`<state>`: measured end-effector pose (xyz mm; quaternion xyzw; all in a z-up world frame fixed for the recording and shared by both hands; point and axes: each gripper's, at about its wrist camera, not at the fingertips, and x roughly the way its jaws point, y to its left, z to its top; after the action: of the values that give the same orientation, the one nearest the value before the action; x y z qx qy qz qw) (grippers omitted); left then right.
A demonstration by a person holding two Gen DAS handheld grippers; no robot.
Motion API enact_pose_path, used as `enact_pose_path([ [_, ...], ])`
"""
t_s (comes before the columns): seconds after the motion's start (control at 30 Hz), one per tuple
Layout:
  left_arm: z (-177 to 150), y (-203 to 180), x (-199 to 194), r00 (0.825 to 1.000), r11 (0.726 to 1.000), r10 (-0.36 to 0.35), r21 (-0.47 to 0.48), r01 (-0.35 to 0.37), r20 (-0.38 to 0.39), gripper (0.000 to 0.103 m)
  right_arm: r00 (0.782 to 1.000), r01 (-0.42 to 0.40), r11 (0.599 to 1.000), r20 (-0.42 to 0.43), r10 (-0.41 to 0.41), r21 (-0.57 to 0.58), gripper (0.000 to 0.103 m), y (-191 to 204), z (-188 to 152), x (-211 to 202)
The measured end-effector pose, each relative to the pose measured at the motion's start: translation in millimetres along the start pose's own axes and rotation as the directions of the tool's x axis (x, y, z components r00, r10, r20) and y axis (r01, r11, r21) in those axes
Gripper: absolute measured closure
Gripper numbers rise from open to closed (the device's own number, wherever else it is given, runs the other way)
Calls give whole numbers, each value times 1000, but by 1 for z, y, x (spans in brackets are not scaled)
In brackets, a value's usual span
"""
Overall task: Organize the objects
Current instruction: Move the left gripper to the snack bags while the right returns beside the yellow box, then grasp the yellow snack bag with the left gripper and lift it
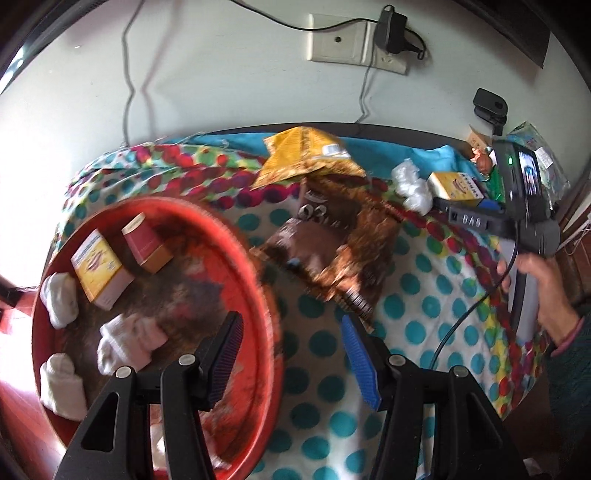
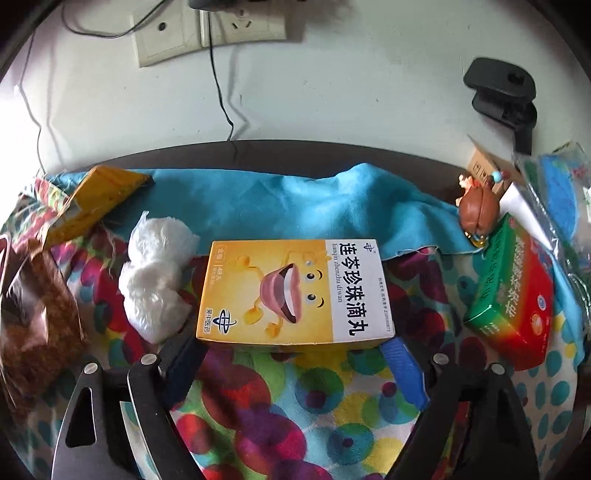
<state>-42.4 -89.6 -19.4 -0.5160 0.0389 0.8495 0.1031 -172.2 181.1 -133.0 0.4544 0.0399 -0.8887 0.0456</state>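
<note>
A yellow medicine box (image 2: pixel 295 291) with a cartoon mouth lies flat on the spotted cloth. My right gripper (image 2: pixel 290 343) is open, and its fingertips flank the box's near corners. My left gripper (image 1: pixel 291 325) hangs open and empty above the right rim of a red basin (image 1: pixel 255 258). Inside the basin are a second yellow box (image 1: pixel 99 273), a red box (image 1: pixel 146 240) and white rolled socks (image 1: pixel 129 339). A brown snack bag (image 1: pixel 332 243) and a yellow bag (image 1: pixel 306 155) lie on the cloth beyond my left gripper. The left wrist view is blurred.
A white plastic-wrapped bundle (image 2: pixel 155 280) sits left of the box, a green and red carton (image 2: pixel 513 302) and a brown figurine (image 2: pixel 478 210) to its right. The person's hand (image 1: pixel 543 280) holds the right gripper's handle. Wall sockets (image 2: pixel 207 33) and cables hang behind the table.
</note>
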Motion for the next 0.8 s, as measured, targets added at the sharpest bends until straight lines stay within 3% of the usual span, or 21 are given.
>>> enact_pose_path([
  [0.27,42,-20,22,998,998,-60,16,60,-2,46,1000,-9,1000,13,9,7,16,-9,-8,-5],
  [0.4,64,-43,31,999,987,12,162,-17,32,46,1000,-7,1000,13,7,6,16,-11,-8,-9],
  [0.6,90,-78,61,980,927,185,320,-198,71,46,1000,-8,1000,12,8,7,15,-12,-9,-10],
  [0.8,110,-97,89,969,894,240,378,-243,56,46,1000,-10,1000,12,10,8,14,-11,-11,-12],
])
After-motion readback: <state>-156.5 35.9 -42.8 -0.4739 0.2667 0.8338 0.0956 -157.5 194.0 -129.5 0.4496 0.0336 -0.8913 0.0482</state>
